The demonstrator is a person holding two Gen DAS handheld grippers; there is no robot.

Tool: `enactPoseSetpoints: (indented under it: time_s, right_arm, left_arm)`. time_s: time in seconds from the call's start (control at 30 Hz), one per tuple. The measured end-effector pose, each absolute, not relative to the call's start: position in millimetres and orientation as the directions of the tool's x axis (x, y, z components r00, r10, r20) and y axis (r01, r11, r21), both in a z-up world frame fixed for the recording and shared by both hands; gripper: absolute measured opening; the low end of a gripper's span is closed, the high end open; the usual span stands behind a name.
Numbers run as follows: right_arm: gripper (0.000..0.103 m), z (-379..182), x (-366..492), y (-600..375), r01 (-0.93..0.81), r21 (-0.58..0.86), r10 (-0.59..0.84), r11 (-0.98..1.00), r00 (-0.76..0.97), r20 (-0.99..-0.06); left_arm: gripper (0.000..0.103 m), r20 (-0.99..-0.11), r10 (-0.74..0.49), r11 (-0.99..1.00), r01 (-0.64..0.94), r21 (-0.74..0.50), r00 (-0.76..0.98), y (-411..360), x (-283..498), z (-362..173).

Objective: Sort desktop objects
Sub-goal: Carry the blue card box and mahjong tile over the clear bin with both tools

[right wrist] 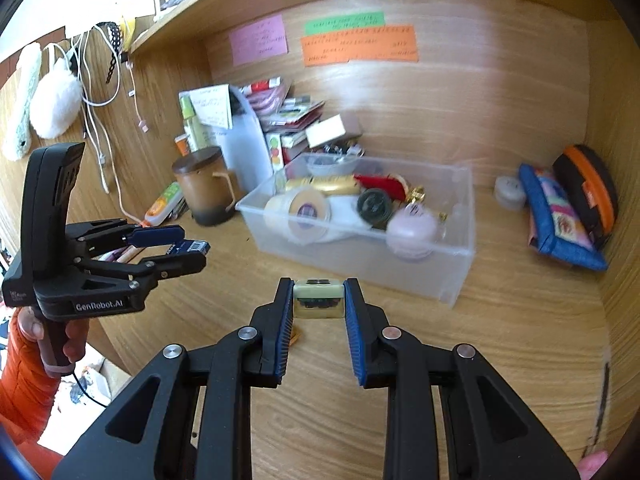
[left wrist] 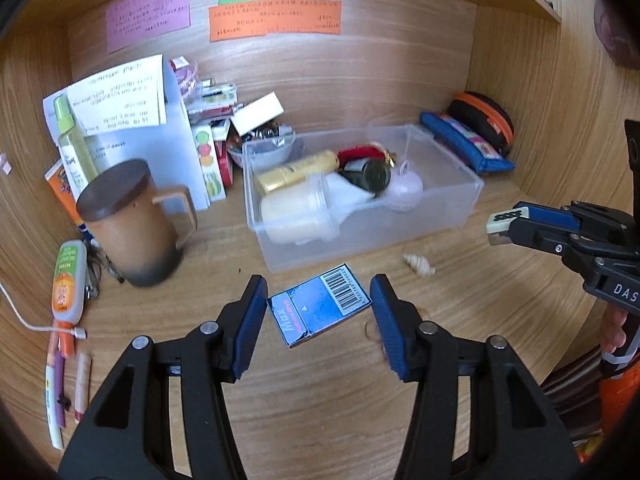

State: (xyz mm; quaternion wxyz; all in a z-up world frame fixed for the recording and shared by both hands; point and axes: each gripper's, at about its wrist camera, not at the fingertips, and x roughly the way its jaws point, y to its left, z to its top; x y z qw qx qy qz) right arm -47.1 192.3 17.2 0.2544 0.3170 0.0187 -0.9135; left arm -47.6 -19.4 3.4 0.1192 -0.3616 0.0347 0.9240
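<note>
My left gripper [left wrist: 318, 292] is shut on a small blue box [left wrist: 320, 312] with a barcode, held by its edges above the wooden desk [left wrist: 320, 400]. In the right wrist view the same gripper [right wrist: 192, 249] sits at the left with the blue box [right wrist: 191, 246] between its fingers. My right gripper [right wrist: 319, 292] is shut on a cream mahjong tile [right wrist: 318, 300] with dark dots, in front of a clear plastic bin [right wrist: 460, 264]. In the left wrist view the right gripper [left wrist: 505, 227] and its tile [left wrist: 506, 218] hang to the right of the bin [left wrist: 472, 196].
The bin holds several jars, tubes and bottles. A lidded brown mug [left wrist: 132, 220], papers and small boxes stand to its left, with pens and a tube [left wrist: 68, 280] by the left wall. A small shell [left wrist: 418, 264] lies before the bin. Pouches [right wrist: 560, 216] lean at the right.
</note>
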Motion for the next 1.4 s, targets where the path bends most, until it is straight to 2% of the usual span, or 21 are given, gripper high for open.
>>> enactPoseSetpoints:
  time_s: [0.3,0.63,0.93,1.4]
  right_arm:
    - [0.022,44.4,-63.6,206.2,0.446,0.087,-0.417,-0.891,-0.726,-0.547]
    - [0.022,59.1,-86.7,220.5,0.413,0.113,-0.410,-0.904,-0.757,-0.509]
    - [0.022,58.6,-110.6,214.8,0.415,0.125,-0.417,-0.901,-0.753,-0.509]
    - [0.022,32.3,-156.2,203.8,0.428,0.140,-0.426,-0.893,-0.703,-0.570]
  left_arm:
    - [0.053,-0.630,0.185,-0.974,-0.227,-0.014,-0.754,-20.9,-65.9,32.9]
    - [0.053,-0.595,0.189,-0.975,-0.223,-0.016,-0.781,-22.2,-90.8,53.3]
    - [0.053,-0.616,0.209,-0.966,-0.257,-0.010,-0.759,-8.4,-116.2,40.8]
    - [0.053,-0.660,0.245,-0.947,-0.321,-0.006,-0.711,14.1,-158.1,9.6]
